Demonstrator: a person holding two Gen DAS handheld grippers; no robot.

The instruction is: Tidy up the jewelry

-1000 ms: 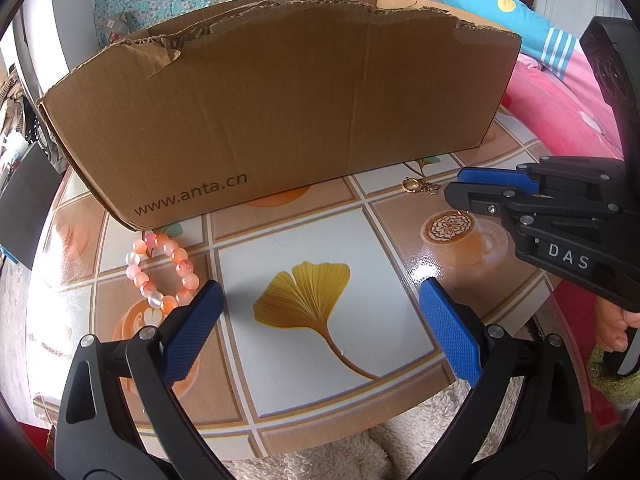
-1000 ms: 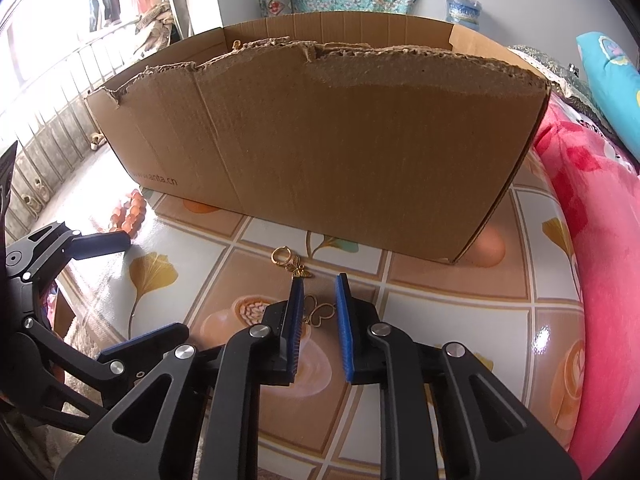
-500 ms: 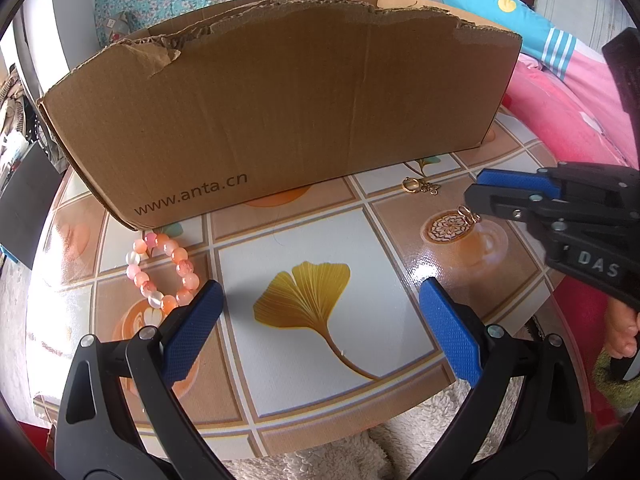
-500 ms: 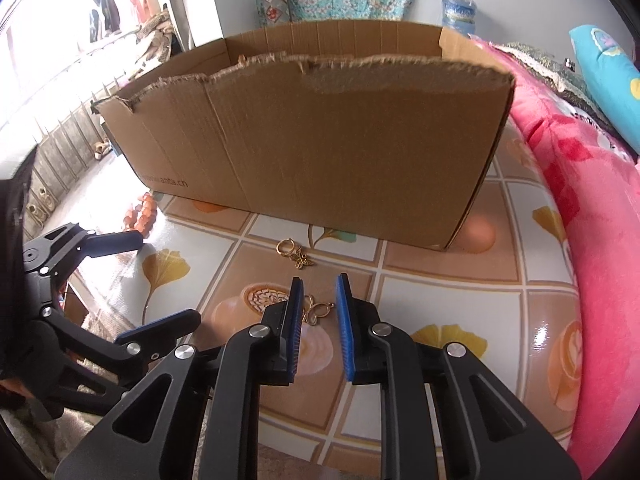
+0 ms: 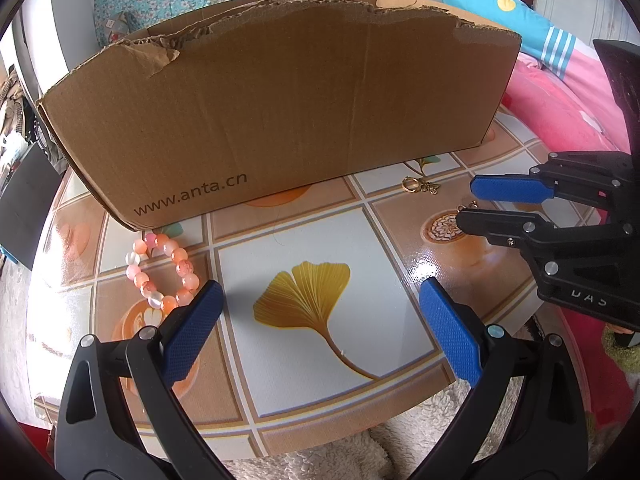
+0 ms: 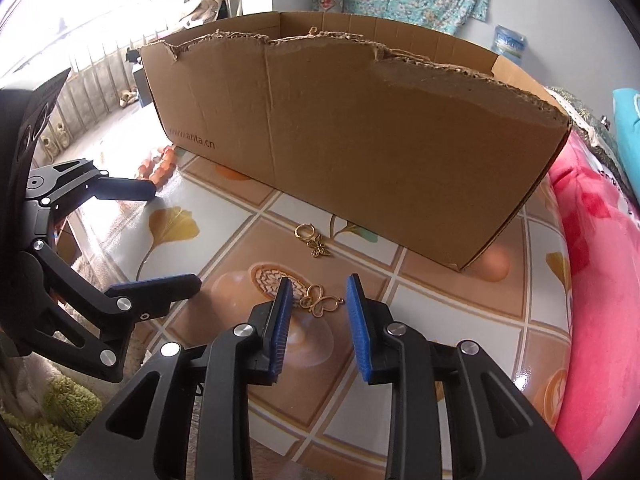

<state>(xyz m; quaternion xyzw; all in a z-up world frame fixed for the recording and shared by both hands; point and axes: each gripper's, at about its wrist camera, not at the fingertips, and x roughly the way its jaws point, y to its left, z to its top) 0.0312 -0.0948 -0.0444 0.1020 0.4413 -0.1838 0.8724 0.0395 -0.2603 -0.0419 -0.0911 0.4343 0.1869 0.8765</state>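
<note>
A gold butterfly earring (image 6: 320,302) lies flat on the tiled table (image 6: 432,304), between the blue pads of my right gripper (image 6: 319,284). The jaws are opening and the pads stand apart from the earring on both sides. A second gold earring, a hoop with a butterfly charm (image 6: 314,242) (image 5: 420,186), lies a little farther on, near the cardboard box (image 6: 360,140) (image 5: 280,100). My left gripper (image 5: 320,286) (image 6: 174,236) hangs wide open over a ginkgo-leaf tile, holding nothing. A pink and orange bead bracelet (image 5: 160,268) lies beside its left finger. The right gripper (image 5: 468,201) reaches in from the right.
The torn-edged open box printed "www.anta.cn" fills the far half of the table. Pink bedding (image 6: 592,280) borders the table on the right. A fluffy rug (image 5: 320,460) lies below the table's near edge.
The right gripper's jaws have spread wider around the butterfly earring, and the gripper has rolled, tilting its view. The left gripper has stayed where it was.
</note>
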